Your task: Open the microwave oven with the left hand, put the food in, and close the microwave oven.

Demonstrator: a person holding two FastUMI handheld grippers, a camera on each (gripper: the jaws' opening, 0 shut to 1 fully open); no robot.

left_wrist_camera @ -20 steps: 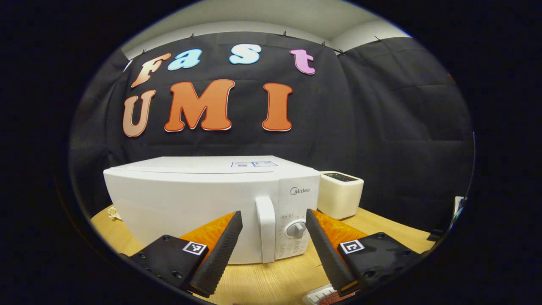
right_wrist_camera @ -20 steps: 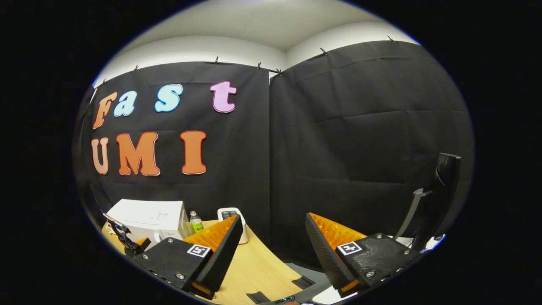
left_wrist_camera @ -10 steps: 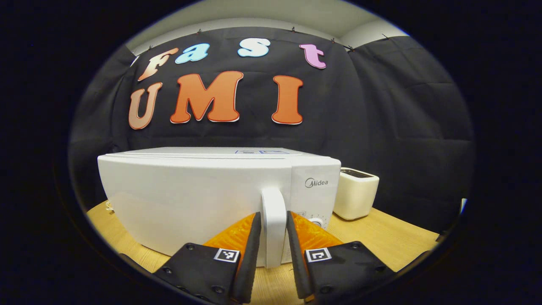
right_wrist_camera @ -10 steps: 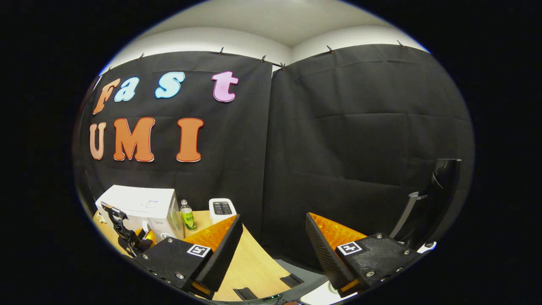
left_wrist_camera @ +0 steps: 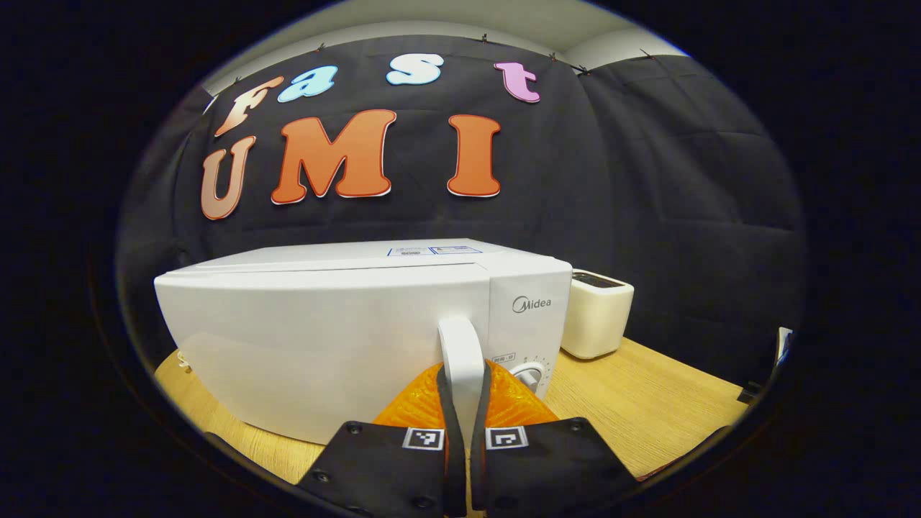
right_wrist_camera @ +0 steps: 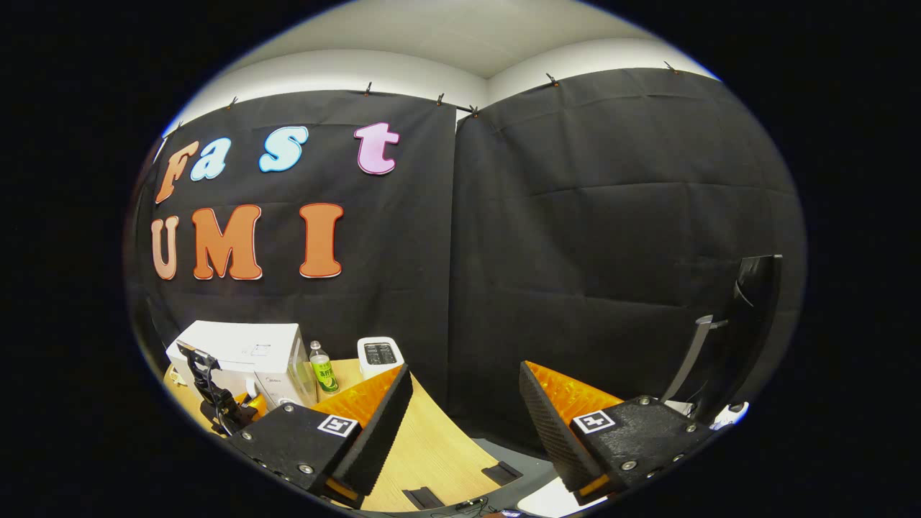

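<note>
wooden table [left_wrist_camera: 647, 403] | on it: microwave [left_wrist_camera: 324, 338], toaster [left_wrist_camera: 597, 320], probably a drink bottle [right_wrist_camera: 323, 368]

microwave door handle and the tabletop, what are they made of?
White upright microwave door handle: looks like smooth moulded plastic, slightly glossy, with rounded edges and no seams; left tongs are clamped on it. Light wooden tabletop: fine straight grain lines and a matte surface, so wood or wood-look laminate; I can't tell which.

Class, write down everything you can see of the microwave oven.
The microwave oven is a white, glossy box standing upright on the wooden table, door shut. A vertical white handle sits beside a dial panel; the left claw is clamped on that handle. A small toaster stands beside it.
</note>
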